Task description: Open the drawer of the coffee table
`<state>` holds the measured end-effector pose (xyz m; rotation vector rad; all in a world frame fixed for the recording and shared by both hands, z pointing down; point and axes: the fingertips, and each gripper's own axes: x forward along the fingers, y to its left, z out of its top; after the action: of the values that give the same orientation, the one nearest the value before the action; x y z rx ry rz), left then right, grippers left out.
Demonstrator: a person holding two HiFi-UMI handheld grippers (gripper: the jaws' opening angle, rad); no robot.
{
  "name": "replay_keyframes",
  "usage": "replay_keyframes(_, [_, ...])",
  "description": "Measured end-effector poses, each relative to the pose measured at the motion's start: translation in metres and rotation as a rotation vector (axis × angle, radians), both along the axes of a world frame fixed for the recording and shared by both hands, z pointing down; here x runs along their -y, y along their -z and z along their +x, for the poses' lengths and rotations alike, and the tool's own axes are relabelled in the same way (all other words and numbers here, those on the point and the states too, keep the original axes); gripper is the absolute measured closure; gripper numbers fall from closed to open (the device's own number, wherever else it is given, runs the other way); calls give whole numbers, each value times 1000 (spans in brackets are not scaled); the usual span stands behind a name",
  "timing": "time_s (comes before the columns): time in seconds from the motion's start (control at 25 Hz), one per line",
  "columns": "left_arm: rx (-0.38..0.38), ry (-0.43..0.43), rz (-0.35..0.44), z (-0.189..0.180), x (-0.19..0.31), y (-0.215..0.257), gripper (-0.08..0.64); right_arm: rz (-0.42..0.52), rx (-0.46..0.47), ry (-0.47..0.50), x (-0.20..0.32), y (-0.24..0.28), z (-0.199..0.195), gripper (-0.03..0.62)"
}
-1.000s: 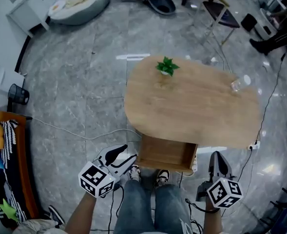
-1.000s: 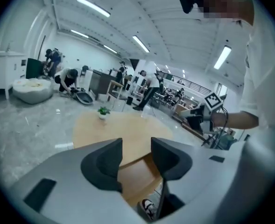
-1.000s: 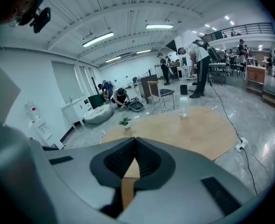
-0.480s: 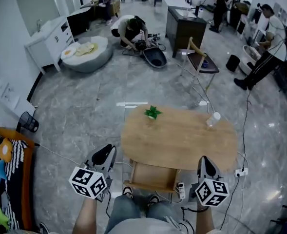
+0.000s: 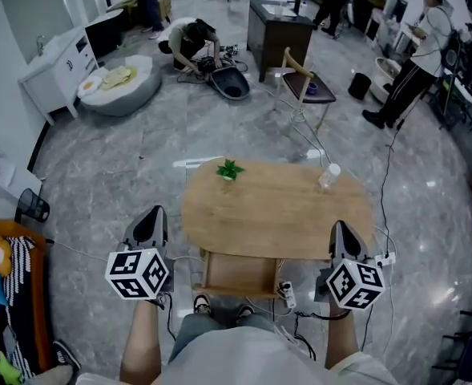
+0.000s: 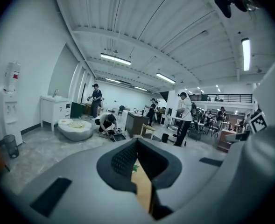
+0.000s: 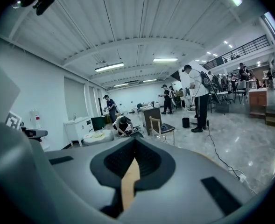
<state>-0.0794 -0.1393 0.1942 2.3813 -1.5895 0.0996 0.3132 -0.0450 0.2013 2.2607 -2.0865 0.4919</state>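
Drawer (image 5: 237,273) sits pulled out under the table (image 5: 276,211), btwn & below our left tongs (image 5: 149,220) and right tongs (image 5: 341,233). Both are pinched together w/ nothing held, the right prob. so. Opening looks done; next we just stand by.

Drawer (image 5: 237,275): stands open under your worktop (image 5: 276,211)
Your left tongs (image 5: 150,216): beside the worktop's left end
Your right tongs (image 5: 340,231): beside its right end
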Motion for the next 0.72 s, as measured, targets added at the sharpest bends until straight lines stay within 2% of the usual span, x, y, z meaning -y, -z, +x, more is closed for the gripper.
replay_keyframes(0.44, [9,-34,-26,14,11,-10,565,1,12,-66,-12,-6,6,592])
replay_keyframes(0.6, [26,-47,-25,21,11,-10,565,-19,-51,-72,-16,-8,8,594])
replay_keyframes(0.72, [34,-55,-26,22,9,-10,565,-21,-63,-74,-18,-6,5,594])
